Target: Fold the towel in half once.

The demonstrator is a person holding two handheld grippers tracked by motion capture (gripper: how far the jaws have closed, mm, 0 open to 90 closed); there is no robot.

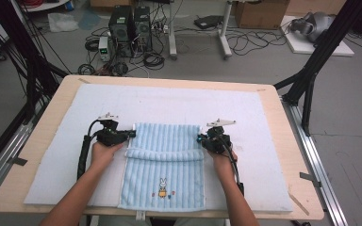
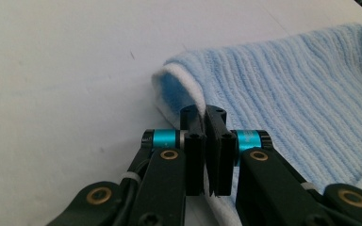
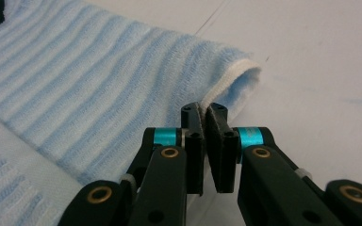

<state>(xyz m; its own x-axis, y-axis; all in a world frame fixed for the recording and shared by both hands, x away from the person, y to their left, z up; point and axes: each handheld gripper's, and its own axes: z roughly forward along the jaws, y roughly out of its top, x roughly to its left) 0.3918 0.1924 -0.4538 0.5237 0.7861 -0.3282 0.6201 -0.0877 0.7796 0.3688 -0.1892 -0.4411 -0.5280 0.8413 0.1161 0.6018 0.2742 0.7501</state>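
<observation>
Forearms come in from bottom edge; L gripper point(image 1: 133, 133) & R gripper point(image 1: 200, 138) each pinch a side edge of blue towel point(image 1: 167, 160), jaws pressed tight on the cloth. Towel lies mid-table on white mat point(image 1: 264, 132), top part folded over, bunny print near front edge.

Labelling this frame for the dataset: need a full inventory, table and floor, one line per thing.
light blue ribbed towel with a small rabbit picture: 1, light blue, middle of the pad, far part folded over the near part
pale blue felt pad: 1, covers the tabletop
light wooden table: 1, under the pad
black computer towers: 2, floor beyond the table
cardboard box: 1, brown, floor, far right
black cables: several, floor
left gripper: 1, black, shut on the towel's left edge
right gripper: 1, black, shut on the towel's right edge
forearms: 2, from the bottom edge
</observation>
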